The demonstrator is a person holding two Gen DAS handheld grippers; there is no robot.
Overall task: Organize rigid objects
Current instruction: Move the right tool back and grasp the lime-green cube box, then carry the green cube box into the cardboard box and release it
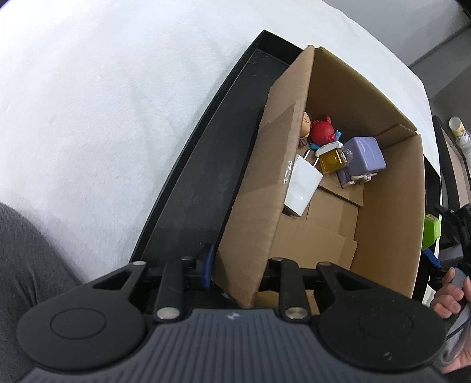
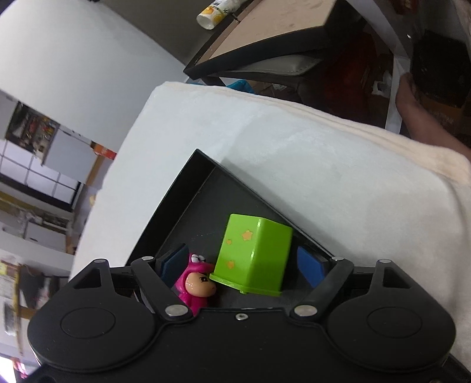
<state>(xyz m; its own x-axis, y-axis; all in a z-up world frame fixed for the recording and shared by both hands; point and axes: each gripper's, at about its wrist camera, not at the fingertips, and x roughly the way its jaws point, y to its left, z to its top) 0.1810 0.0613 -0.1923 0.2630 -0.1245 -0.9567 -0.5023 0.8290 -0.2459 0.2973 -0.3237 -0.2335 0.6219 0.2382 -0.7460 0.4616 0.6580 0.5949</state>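
In the left wrist view a cardboard box (image 1: 391, 206) stands in a black tray (image 1: 188, 200). Inside lie a white charger plug (image 1: 301, 187), a red-haired figure (image 1: 322, 131), a yellow cube (image 1: 331, 161) and a purple block figure (image 1: 363, 159). My left gripper (image 1: 235, 274) is shut on the box's near wall, one blue pad (image 1: 207, 265) outside it. In the right wrist view my right gripper (image 2: 241, 268) is open around a green star-patterned cup (image 2: 253, 253) lying in the black tray (image 2: 188, 182), with a pink figure (image 2: 195, 284) beside its left finger (image 2: 173, 262).
The tray rests on a white fleece cloth (image 1: 103, 103). A dark-framed table (image 2: 265, 32) with a white bottle (image 2: 217, 11) stands beyond. The green cup and my right hand show at the left wrist view's right edge (image 1: 431, 232).
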